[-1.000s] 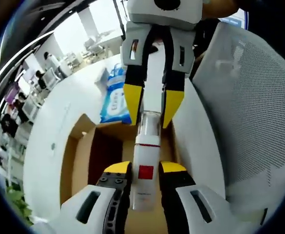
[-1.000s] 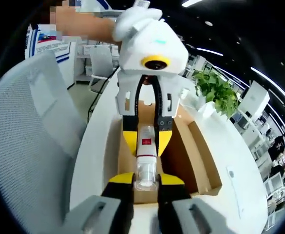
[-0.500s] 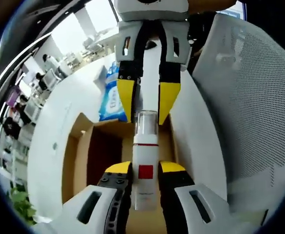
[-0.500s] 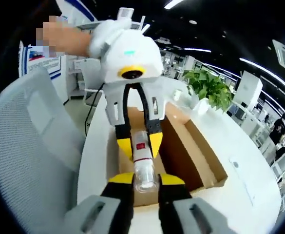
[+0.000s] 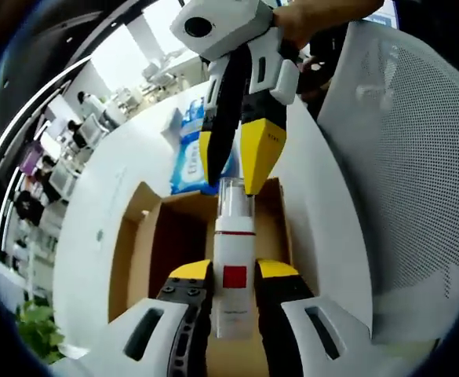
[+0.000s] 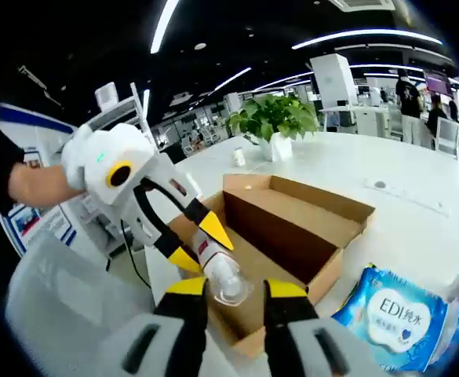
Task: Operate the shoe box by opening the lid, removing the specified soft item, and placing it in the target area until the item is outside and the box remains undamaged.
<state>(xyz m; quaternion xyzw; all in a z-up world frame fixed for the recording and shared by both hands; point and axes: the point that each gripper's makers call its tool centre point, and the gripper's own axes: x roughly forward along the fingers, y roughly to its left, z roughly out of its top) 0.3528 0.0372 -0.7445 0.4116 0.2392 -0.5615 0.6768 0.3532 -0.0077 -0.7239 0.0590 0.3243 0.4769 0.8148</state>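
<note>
A white bottle (image 5: 234,243) with a red square label and a clear cap (image 5: 234,193) is held in my left gripper (image 5: 233,271), which is shut on its body. It hangs over the open cardboard shoe box (image 5: 174,236). In the left gripper view my right gripper (image 5: 237,161) comes in from the top, with its yellow fingertips (image 5: 259,157) spread beside the cap. In the right gripper view my right gripper (image 6: 235,287) stands open, and the bottle (image 6: 213,258) points its cap between the jaws. My left gripper (image 6: 199,245) holds the bottle from the left, above the box (image 6: 292,220).
A blue pack of wet wipes (image 6: 390,310) lies on the white table (image 6: 417,212) beside the box, also seen as the wipes pack (image 5: 190,157). A grey mesh chair (image 5: 417,157) stands close by the table edge. A potted plant (image 6: 272,118) is at the far end.
My right gripper's jaws have spread off the bottle cap, and the gripper has swung aside and tilted. The left gripper stays shut on the bottle over the box.
</note>
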